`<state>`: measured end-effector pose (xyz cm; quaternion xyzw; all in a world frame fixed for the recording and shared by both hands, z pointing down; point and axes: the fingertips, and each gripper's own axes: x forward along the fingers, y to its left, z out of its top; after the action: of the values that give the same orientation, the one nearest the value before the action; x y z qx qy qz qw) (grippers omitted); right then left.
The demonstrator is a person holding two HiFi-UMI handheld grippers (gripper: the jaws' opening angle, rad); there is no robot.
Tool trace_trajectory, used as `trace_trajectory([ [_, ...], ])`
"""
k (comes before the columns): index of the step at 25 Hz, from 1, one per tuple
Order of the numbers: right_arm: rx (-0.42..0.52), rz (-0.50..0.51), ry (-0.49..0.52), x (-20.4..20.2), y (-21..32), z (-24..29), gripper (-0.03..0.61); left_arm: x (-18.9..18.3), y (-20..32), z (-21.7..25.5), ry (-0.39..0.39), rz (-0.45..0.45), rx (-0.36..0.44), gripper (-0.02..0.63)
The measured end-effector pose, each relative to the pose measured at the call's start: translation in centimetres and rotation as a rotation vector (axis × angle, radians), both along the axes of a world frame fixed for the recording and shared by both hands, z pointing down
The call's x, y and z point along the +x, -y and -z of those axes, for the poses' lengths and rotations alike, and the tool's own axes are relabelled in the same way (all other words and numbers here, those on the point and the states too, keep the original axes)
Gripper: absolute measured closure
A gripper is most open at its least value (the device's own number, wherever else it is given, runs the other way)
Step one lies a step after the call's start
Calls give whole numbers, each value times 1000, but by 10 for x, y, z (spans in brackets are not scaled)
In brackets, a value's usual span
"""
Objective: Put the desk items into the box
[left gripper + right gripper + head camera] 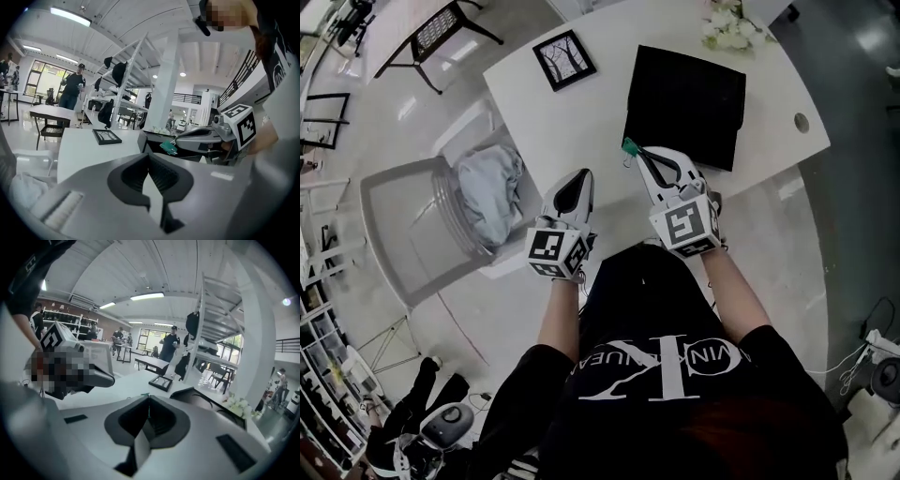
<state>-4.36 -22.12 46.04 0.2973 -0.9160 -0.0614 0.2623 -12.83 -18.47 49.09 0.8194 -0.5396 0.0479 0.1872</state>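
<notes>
An open black box (684, 98) lies on the white desk (581, 117). My right gripper (631, 150) hovers at the box's near left corner, shut on a small flat green item (628, 146). The left gripper view shows that green item (168, 147) pinched at the right gripper's tip, in front of the box (152, 137). In the right gripper view only a thin green edge (148, 409) shows between the jaws. My left gripper (580, 177) hangs over the desk's near edge, left of the right one, shut with nothing in it.
A black picture frame (563, 59) lies on the desk's far left part. White flowers (729, 28) stand behind the box. A grey chair (408, 225) with a pale cloth (492, 192) on it stands left of the desk. People stand far off in the room.
</notes>
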Motion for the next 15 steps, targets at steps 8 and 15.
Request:
trace_trajectory([
  [8,-5,-118,-11,45,10,3,561,37,17,4,-8,-108,9,603],
  [15,-35,-211,-26,76,18,-3,561,60,27,5,-13,-165,16,603],
])
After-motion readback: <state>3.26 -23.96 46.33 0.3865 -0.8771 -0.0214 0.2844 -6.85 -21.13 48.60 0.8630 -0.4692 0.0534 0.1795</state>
